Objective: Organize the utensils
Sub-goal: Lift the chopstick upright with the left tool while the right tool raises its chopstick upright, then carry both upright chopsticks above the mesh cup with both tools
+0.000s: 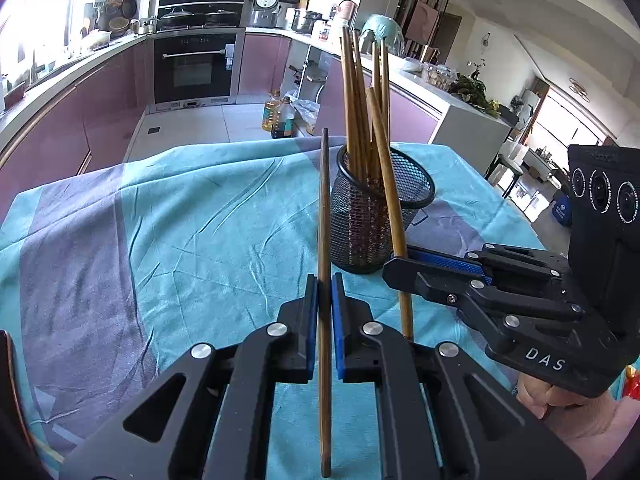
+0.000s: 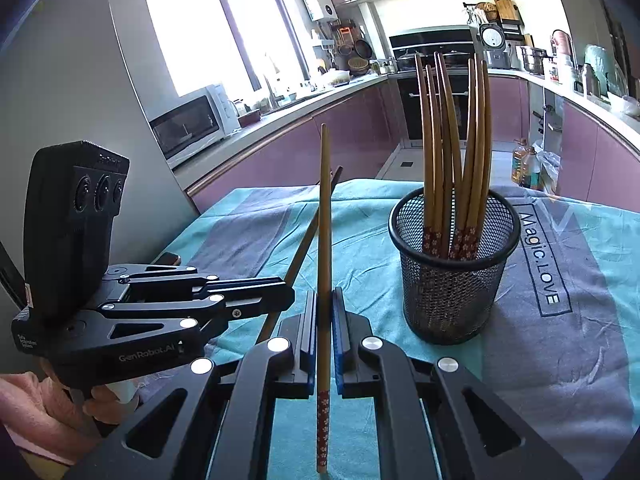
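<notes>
Wooden chopsticks, one clamped in each gripper! The left gripper pinches a dark chopstick mid-shaft; the right gripper nips a paler one above its patterned end. Light, stiff, probably slippery; mesh holder stands near right.

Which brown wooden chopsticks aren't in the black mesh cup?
Two: the chopstick pinched in the left hand-held gripper and the chopstick in the right hand-held gripper. The rest stand inside the black mesh cup.
</notes>
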The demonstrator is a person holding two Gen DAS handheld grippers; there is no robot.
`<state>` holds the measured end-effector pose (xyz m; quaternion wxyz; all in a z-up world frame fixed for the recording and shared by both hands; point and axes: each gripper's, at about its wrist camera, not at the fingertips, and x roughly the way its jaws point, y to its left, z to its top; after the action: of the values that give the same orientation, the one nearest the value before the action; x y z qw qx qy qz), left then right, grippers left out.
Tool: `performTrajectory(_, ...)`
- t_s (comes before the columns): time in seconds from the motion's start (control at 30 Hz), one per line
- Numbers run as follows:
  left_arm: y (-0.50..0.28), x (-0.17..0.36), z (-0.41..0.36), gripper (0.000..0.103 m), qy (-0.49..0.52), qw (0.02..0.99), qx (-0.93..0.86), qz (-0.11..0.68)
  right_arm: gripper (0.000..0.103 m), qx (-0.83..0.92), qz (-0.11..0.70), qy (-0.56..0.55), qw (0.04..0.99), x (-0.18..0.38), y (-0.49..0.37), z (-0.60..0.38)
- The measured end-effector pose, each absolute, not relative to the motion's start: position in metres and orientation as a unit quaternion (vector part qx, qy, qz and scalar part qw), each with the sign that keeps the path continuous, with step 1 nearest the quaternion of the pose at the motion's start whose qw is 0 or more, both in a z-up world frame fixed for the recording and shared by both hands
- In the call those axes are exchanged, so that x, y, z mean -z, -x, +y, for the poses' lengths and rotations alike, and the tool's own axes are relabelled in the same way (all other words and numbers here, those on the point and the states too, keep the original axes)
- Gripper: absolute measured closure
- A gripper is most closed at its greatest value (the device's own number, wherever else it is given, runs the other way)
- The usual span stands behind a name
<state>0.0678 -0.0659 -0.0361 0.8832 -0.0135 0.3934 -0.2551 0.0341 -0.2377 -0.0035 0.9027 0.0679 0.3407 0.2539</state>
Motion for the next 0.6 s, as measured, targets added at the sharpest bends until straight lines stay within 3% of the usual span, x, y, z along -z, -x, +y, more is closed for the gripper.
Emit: performTrajectory(0.6,-0.061,0.02,-0.054,0.096,0.03,0.889,0.273,0.366,0.097,-0.253,0.32,-0.075,0.91,-0.011,-0.025,-0.243)
